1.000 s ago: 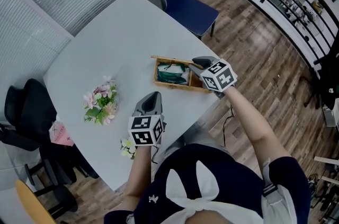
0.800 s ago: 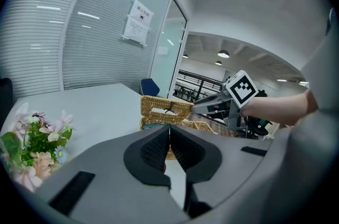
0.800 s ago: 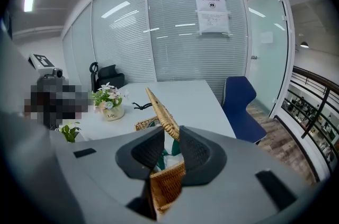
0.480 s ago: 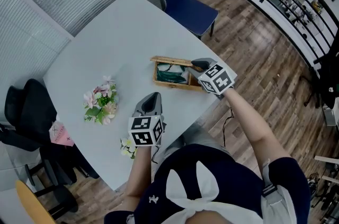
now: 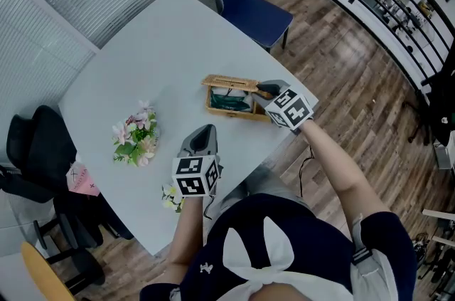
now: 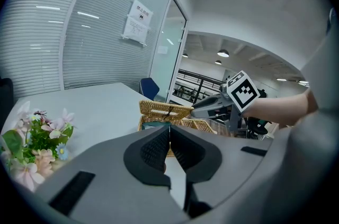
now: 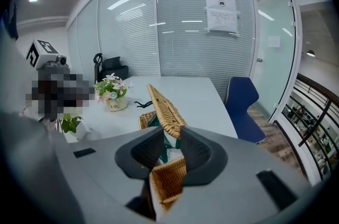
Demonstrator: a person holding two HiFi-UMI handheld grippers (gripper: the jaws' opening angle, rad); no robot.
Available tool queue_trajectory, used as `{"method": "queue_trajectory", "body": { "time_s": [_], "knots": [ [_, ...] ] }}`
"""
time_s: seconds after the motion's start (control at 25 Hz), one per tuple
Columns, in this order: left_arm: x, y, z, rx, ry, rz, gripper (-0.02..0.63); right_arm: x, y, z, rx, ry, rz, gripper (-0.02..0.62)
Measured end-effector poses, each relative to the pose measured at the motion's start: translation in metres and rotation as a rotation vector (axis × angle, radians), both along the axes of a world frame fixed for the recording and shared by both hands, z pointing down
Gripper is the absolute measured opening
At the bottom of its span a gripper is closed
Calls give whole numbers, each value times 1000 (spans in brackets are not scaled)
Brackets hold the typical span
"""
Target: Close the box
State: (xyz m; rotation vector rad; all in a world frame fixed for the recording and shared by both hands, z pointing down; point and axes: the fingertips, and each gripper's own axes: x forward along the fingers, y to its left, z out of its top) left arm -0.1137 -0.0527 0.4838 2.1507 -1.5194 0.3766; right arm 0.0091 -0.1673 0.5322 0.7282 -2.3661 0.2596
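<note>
Since the wicker box seems to hinge its lid along one long side, the right gripper pinches the lid's free end between its pads, probably to swing the panel down under control rather than let it drop. The lid stands tilted just ahead of those jaws, partway over the opening. The box's near wall sits directly beneath them, and a green cloth lies inside. The left gripper has its pads pressed together on nothing. It hangs over the table with the box ahead and well apart, likely because one tool is enough for so light a lid.
</note>
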Motion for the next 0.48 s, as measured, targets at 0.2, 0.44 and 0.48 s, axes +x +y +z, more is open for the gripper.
{"method": "queue_trajectory", "body": {
  "time_s": [0.2,0.44,0.48],
  "knots": [
    [0,1,1,-3,-3,-1,23,-1,3,3,3,15,-10,102],
    [1,2,1,0,-2,-3,23,-2,5,5,5,23,-21,104],
    [1,2,1,-1,-3,-3,23,-2,6,5,5,26,-24,105]
  ]
}}
